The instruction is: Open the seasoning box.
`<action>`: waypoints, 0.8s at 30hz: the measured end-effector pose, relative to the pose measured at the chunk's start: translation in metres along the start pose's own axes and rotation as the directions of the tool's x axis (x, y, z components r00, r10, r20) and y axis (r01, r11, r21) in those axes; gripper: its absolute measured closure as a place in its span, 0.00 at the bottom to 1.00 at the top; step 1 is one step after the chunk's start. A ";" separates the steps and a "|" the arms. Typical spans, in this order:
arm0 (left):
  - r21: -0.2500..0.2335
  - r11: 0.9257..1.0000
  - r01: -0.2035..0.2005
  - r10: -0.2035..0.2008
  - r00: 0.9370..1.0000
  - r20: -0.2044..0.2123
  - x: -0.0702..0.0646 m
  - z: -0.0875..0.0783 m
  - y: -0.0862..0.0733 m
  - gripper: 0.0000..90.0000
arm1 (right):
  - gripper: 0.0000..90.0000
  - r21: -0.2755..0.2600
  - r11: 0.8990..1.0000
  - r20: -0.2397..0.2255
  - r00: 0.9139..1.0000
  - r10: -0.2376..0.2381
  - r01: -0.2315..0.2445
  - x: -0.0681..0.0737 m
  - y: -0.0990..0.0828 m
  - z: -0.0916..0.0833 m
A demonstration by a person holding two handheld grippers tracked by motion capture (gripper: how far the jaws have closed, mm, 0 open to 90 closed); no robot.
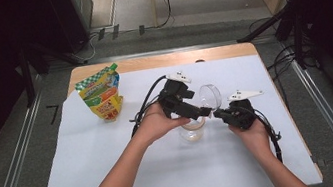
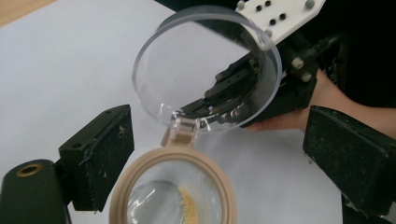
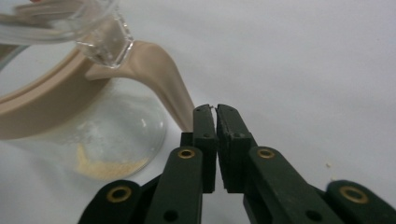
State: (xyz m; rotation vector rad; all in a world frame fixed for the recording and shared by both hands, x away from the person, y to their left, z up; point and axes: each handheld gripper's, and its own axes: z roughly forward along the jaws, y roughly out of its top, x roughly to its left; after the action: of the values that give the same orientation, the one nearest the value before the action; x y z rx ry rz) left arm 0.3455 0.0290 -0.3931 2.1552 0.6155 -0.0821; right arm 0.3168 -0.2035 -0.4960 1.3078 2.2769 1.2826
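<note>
A clear jar (image 1: 193, 130) with a beige rim (image 2: 140, 173) stands on the white sheet at mid-table, with a little yellow powder (image 2: 189, 205) at its bottom. Its clear hinged lid (image 2: 205, 65) is flipped up and open. My left gripper (image 1: 197, 115) comes at the jar from the left. In the left gripper view my left gripper (image 2: 219, 128) is open, its jaws wide on either side of the jar's rim with a gap on the right. My right gripper (image 3: 215, 114) is shut with nothing between its jaws, its tips right beside the rim's beige tab (image 3: 161, 77).
A colourful snack pouch (image 1: 101, 94) stands at the back left of the white sheet (image 1: 116, 172). The wooden table edge (image 1: 159, 60) runs along the back. Cables trail from both grippers toward the front.
</note>
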 end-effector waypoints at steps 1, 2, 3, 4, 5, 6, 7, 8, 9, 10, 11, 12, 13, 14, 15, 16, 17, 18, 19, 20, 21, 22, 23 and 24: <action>0.004 1.000 -0.005 0.005 1.000 -0.008 0.000 -0.003 -0.002 0.12 | 0.95 0.001 1.000 -0.007 1.000 0.006 -0.006 0.000 -0.001 -0.002; 0.005 1.000 0.000 0.000 1.000 -0.012 0.000 -0.006 -0.004 0.13 | 0.93 0.003 1.000 -0.013 1.000 0.011 -0.011 0.001 -0.001 -0.004; 0.005 1.000 0.002 -0.002 1.000 -0.012 0.001 -0.008 -0.006 0.14 | 0.91 0.007 1.000 -0.016 1.000 0.011 -0.011 0.002 -0.003 -0.008; 0.003 1.000 0.006 -0.006 1.000 -0.015 0.002 -0.010 -0.008 0.15 | 0.89 0.007 1.000 -0.022 1.000 0.007 -0.007 0.003 -0.004 -0.009; 0.006 1.000 0.013 -0.013 1.000 -0.017 0.003 -0.013 -0.010 0.15 | 0.86 0.018 1.000 -0.022 1.000 -0.004 0.005 0.003 -0.005 -0.012; 0.003 1.000 0.021 -0.021 1.000 -0.022 0.004 -0.015 -0.013 0.15 | 0.84 0.026 1.000 -0.027 1.000 -0.006 0.006 0.005 -0.006 -0.014; 0.003 1.000 0.027 -0.026 0.999 -0.022 0.004 -0.017 -0.015 0.16 | 0.80 0.035 0.999 -0.047 0.999 -0.004 0.006 0.006 -0.007 -0.016; 0.003 0.999 0.036 -0.036 0.999 -0.024 0.005 -0.020 -0.018 0.18 | 0.78 0.038 0.999 -0.056 0.998 -0.002 0.005 0.007 -0.008 -0.018; 0.005 0.999 0.035 -0.035 0.999 -0.030 0.006 -0.022 -0.020 0.19 | 0.74 0.030 1.000 -0.076 0.997 0.003 -0.001 0.009 -0.009 -0.021; 0.003 0.999 0.038 -0.038 0.999 -0.034 0.007 -0.024 -0.024 0.22 | 0.72 0.030 1.000 -0.084 0.996 0.002 0.000 0.010 -0.010 -0.022; 0.002 0.999 0.040 -0.040 0.998 -0.043 0.009 -0.026 -0.027 0.27 | 0.69 0.025 1.000 -0.090 0.996 -0.006 0.009 0.013 -0.012 -0.025; -0.004 0.999 0.045 -0.045 0.998 -0.043 0.009 -0.028 -0.029 0.27 | 0.67 0.019 1.000 -0.095 0.995 -0.016 0.017 0.015 -0.013 -0.027; -0.018 0.999 0.040 -0.040 0.998 -0.039 0.010 -0.031 -0.033 0.31 | 0.65 0.015 1.000 -0.101 0.995 -0.024 0.026 0.017 -0.015 -0.029; -0.032 0.999 0.042 -0.043 0.998 -0.046 0.011 -0.034 -0.037 0.38 | 0.63 0.005 0.999 -0.110 0.993 -0.031 0.032 0.019 -0.017 -0.031; -0.037 0.998 0.045 -0.047 0.998 -0.050 0.013 -0.036 -0.039 0.39 | 0.61 -0.003 1.000 -0.123 0.992 -0.031 0.031 0.021 -0.020 -0.034; -0.038 0.998 0.052 -0.055 0.997 -0.062 0.014 -0.039 -0.043 0.40 | 0.59 -0.001 1.000 -0.129 0.991 -0.025 0.025 0.023 -0.021 -0.036; -0.041 0.998 0.053 -0.056 0.996 -0.068 0.015 -0.041 -0.046 0.42 | 0.58 0.000 1.000 -0.138 0.990 -0.025 0.026 0.025 -0.024 -0.038; -0.042 0.998 0.055 -0.058 0.995 -0.079 0.015 -0.042 -0.048 0.43 | 0.56 0.004 1.000 -0.144 0.989 -0.027 0.028 0.027 -0.025 -0.039; -0.037 0.997 0.062 -0.065 0.994 -0.087 0.017 -0.043 -0.051 0.43 | 0.53 0.007 0.999 -0.147 0.989 -0.031 0.033 0.030 -0.027 -0.040; -0.023 0.997 0.068 -0.070 0.992 -0.101 0.019 -0.044 -0.053 0.41 | 0.51 0.008 0.999 -0.148 0.988 -0.035 0.037 0.032 -0.028 -0.041; -0.015 0.997 0.072 -0.073 0.992 -0.101 0.021 -0.045 -0.055 0.43 | 0.50 0.010 0.999 -0.151 0.988 -0.040 0.042 0.035 -0.030 -0.041; -0.011 0.996 0.084 -0.084 0.992 -0.096 0.023 -0.047 -0.057 0.44 | 0.50 0.011 0.999 -0.155 0.987 -0.047 0.049 0.038 -0.030 -0.041; -0.009 0.996 0.093 -0.093 0.991 -0.094 0.025 -0.049 -0.059 0.44 | 0.51 0.015 0.998 -0.161 0.986 -0.053 0.056 0.041 -0.030 -0.042; -0.005 0.995 0.103 -0.104 0.991 -0.084 0.027 -0.051 -0.061 0.45 | 0.51 0.015 0.998 -0.164 0.985 -0.062 0.065 0.043 -0.031 -0.042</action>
State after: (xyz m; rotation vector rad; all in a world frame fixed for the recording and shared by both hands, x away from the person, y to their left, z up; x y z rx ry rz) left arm 0.3333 0.1094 -0.4139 2.1339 0.7760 -0.0470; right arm 0.2498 -0.2008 -0.4849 1.1656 2.4254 1.3959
